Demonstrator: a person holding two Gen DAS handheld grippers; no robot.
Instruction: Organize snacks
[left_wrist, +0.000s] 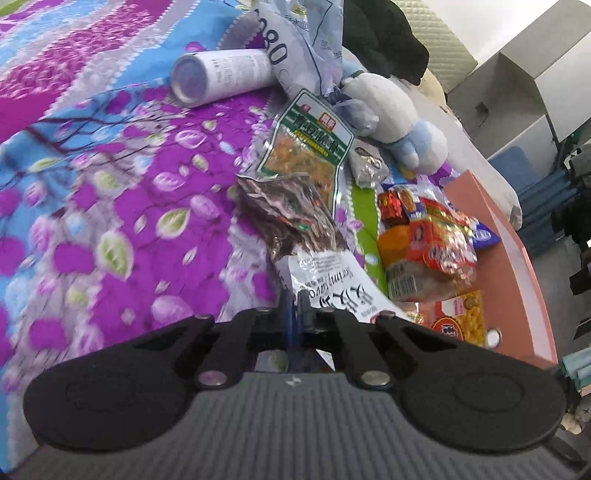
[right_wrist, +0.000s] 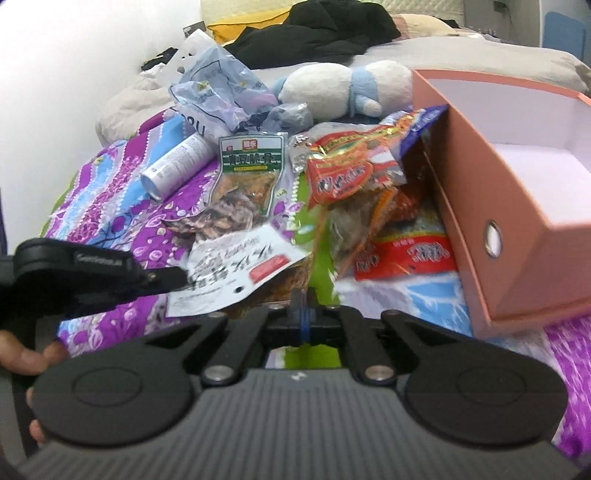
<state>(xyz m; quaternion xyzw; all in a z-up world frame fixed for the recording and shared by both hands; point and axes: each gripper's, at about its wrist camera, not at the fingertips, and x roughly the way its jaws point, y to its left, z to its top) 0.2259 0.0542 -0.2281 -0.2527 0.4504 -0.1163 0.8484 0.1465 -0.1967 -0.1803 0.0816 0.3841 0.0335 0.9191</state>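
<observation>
Snack packets lie in a pile on a flowered bedspread beside a pink box (right_wrist: 517, 206). My left gripper (left_wrist: 295, 299) is shut on the white end of a shrimp-flavour snack bag (left_wrist: 317, 277), seen lifted in the right wrist view (right_wrist: 236, 266), where the left gripper (right_wrist: 173, 277) enters from the left. My right gripper (right_wrist: 303, 299) is shut with nothing visibly between its fingers, just in front of the pile. A green-labelled packet (right_wrist: 251, 173) and red packets (right_wrist: 343, 170) lie behind. The box (left_wrist: 517, 258) also shows in the left wrist view; its visible inside is bare.
A white cylinder bottle (left_wrist: 221, 77) lies on the bedspread at the back left. A crumpled plastic bag (right_wrist: 218, 92), a white and blue plush toy (right_wrist: 347, 88) and dark clothes (right_wrist: 317, 33) lie behind the pile. A wall stands at the left.
</observation>
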